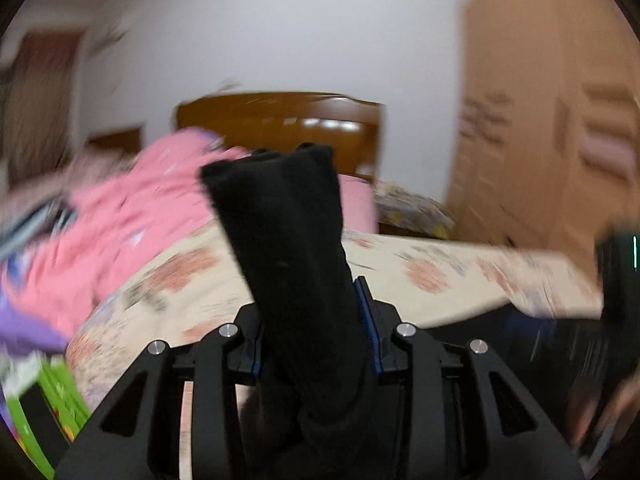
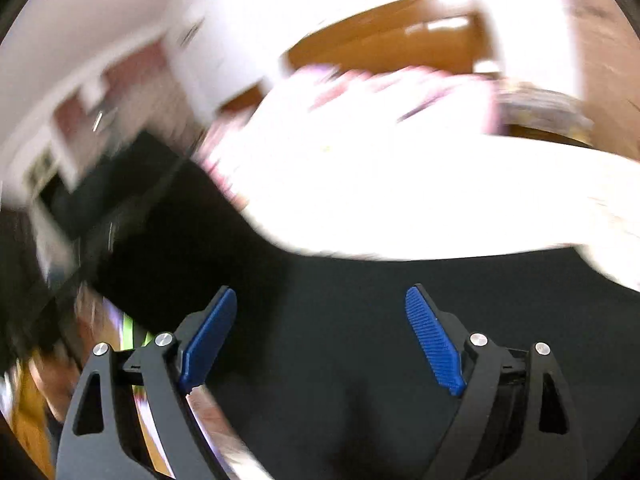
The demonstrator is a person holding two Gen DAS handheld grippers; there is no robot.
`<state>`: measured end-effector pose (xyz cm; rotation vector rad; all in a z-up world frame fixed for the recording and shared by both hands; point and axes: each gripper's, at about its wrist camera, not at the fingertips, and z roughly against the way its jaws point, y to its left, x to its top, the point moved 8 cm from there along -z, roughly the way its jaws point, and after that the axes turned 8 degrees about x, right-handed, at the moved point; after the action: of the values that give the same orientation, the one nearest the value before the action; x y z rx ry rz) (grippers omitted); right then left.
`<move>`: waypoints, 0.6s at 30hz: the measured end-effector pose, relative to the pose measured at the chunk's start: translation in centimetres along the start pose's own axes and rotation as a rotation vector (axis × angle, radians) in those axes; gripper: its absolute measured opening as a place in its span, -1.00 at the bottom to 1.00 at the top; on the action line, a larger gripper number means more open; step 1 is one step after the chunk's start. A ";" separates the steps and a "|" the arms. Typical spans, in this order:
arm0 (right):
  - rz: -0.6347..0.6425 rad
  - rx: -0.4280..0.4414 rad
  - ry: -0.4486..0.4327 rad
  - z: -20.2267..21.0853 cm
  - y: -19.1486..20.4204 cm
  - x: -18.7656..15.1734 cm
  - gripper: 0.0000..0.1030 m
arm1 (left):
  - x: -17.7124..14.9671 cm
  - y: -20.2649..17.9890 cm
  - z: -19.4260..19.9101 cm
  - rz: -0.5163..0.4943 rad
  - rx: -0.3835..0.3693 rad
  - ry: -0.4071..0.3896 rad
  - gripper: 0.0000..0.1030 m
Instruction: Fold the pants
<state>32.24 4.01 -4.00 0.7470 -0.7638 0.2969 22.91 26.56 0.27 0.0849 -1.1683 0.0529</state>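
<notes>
A floral-sheeted bed (image 1: 440,276) with a wooden headboard (image 1: 280,120) fills mid-frame. The left claw (image 1: 316,320) clamps the black pants (image 1: 288,248). The right claw (image 2: 320,336) gapes wide over black cloth, holding nothing; no writing is legible.

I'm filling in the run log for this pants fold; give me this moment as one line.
left gripper: shut on black pants | right gripper: open, over black cloth | bed: behind

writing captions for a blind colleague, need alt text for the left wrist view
The left gripper has its jaws shut on a bunched strip of the black pants, which sticks up and forward out of them. Behind lie a bed with a floral sheet, a pink blanket and a wooden headboard; the frame is motion-blurred.
</notes>
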 end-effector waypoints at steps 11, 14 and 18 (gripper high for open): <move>-0.233 -0.033 -0.067 10.9 -11.7 -6.0 0.64 | -13.9 -20.1 1.5 -0.471 -0.133 0.068 0.77; -0.267 0.016 -0.053 11.6 -11.6 -7.0 0.64 | -12.2 -15.3 5.4 -0.286 -0.174 -0.032 0.97; -0.300 0.118 0.042 9.2 -9.4 -8.4 0.64 | -12.6 -6.0 5.4 -0.114 -0.038 0.023 0.97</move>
<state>26.31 -8.99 -10.29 0.9512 -0.5882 0.0862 13.58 20.13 -9.45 0.1166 -1.1389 -0.0686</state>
